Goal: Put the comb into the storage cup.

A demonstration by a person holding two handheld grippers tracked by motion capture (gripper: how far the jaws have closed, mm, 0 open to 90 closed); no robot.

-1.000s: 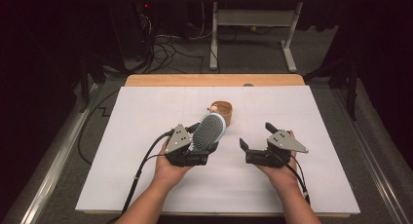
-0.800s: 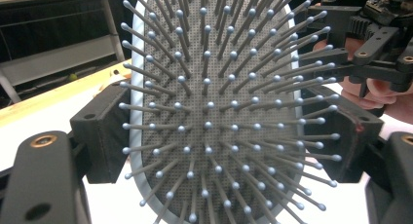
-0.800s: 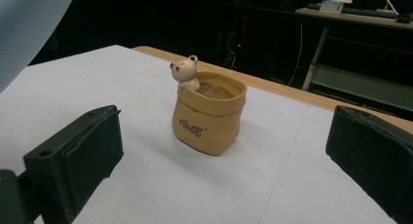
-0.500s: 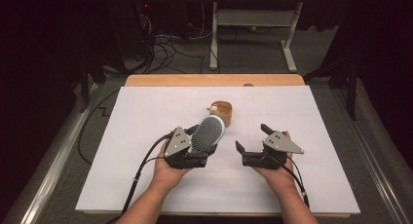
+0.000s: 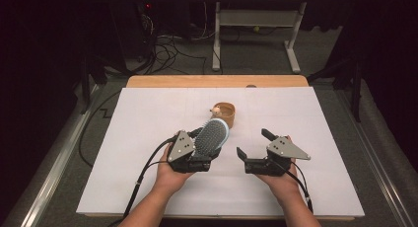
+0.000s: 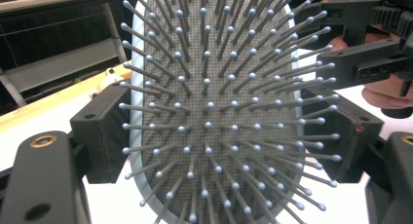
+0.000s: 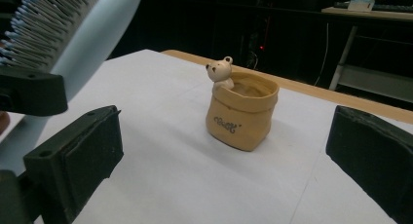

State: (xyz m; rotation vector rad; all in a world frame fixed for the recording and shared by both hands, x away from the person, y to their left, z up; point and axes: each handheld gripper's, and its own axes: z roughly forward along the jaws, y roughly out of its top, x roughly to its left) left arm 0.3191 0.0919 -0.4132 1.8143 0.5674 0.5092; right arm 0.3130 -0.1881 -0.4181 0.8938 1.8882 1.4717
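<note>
The person's left hand (image 5: 173, 169) lies low over the white sheet (image 5: 148, 118) that covers the table, forearm coming in from the near edge, and the left gripper (image 5: 197, 155) in it is clamped on a pale blue oval hairbrush with grey ball-tipped bristles (image 5: 212, 137). Seen from the left gripper's camera, the two black jaws press on the brush's edges from either side, and the bristle face (image 6: 224, 112) turns toward the lens. From above, the brush head tilts up and away from the hand (bristles upward), toward a tan ceramic pot shaped like a sack with a small bear figure on its rim (image 5: 225, 113), which stands on the sheet just beyond it.

The right hand (image 5: 281, 175) rests to the right at about the same level, well apart from the left. The right gripper (image 5: 254, 144) has its jaws spread with nothing between them; its camera looks between them at the pot (image 7: 241, 114).
</note>
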